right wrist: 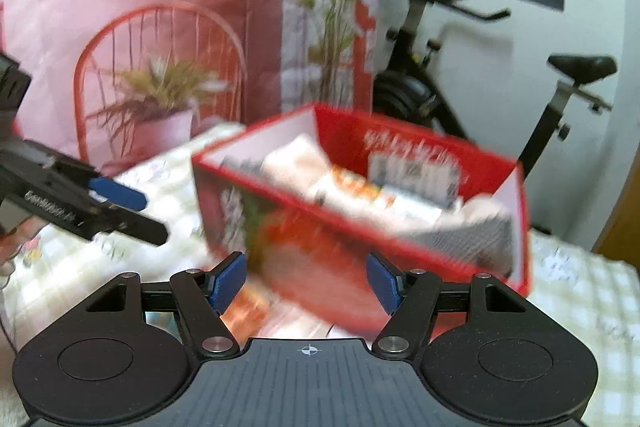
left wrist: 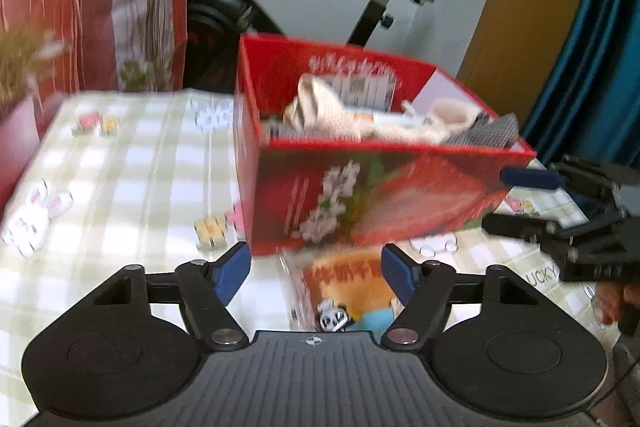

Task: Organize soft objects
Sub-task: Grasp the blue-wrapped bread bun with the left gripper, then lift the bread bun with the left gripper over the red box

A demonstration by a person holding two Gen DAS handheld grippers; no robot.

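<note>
Here we hold both grippers over a checked tablecloth (left wrist: 120, 163), the left gripper (left wrist: 316, 267) and right gripper (right wrist: 306, 277) each with blue pads spread apart and nothing between them. Just ahead stands a red box (left wrist: 372, 203) holding cream and grey soft cloths (left wrist: 352, 123); a flat printed packet (left wrist: 348, 287) lies before it.

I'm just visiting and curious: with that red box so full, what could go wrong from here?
1. The red box is heaped; the grey cloth at its corner already hangs over the rim and might slip out.
2. An orange packet lies flat by the box, right under the open left gripper; it could be nudged off the table.
3. The open right gripper hovers nearby, so the two might bump.
</note>
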